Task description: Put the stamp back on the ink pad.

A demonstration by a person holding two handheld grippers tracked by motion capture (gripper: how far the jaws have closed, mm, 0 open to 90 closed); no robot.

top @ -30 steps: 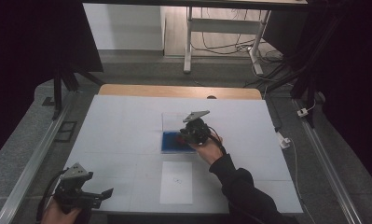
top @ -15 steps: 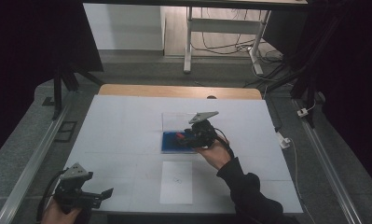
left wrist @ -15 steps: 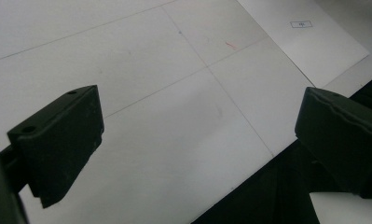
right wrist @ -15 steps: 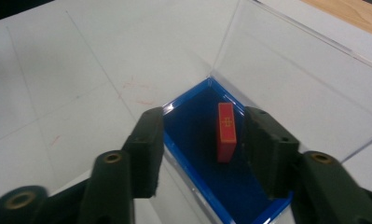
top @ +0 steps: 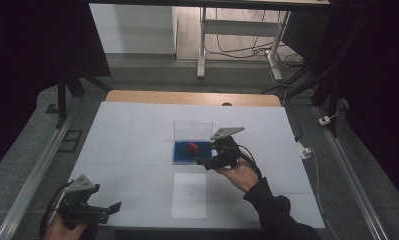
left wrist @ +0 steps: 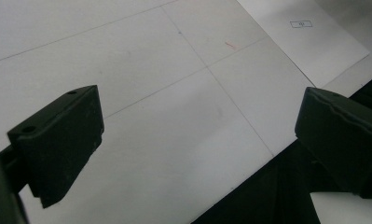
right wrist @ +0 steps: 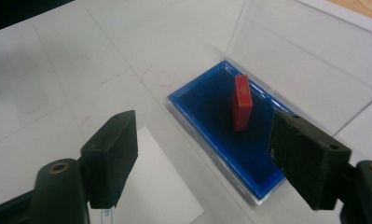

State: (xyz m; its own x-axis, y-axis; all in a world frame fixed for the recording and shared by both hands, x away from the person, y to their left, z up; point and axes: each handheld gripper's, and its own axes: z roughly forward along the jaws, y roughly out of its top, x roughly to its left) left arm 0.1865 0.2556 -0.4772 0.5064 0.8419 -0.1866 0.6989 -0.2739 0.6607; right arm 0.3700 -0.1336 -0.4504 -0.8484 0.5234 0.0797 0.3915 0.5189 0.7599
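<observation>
Drawn back from the blue case (top: 192,152), the right hand-held gripper (top: 204,162) is held wide open, empty. Inside the case, a red block (right wrist: 242,102) is stood upright. The left hand-held gripper (top: 112,206) is open, empty, well apart.

1. White table (top: 137,135) with faint grid lines and a wooden far edge.
2. Blue-lined clear case (top: 184,152), lid upright, lies mid-table.
3. White paper sheet (top: 189,195) lies just nearside of the case.
</observation>
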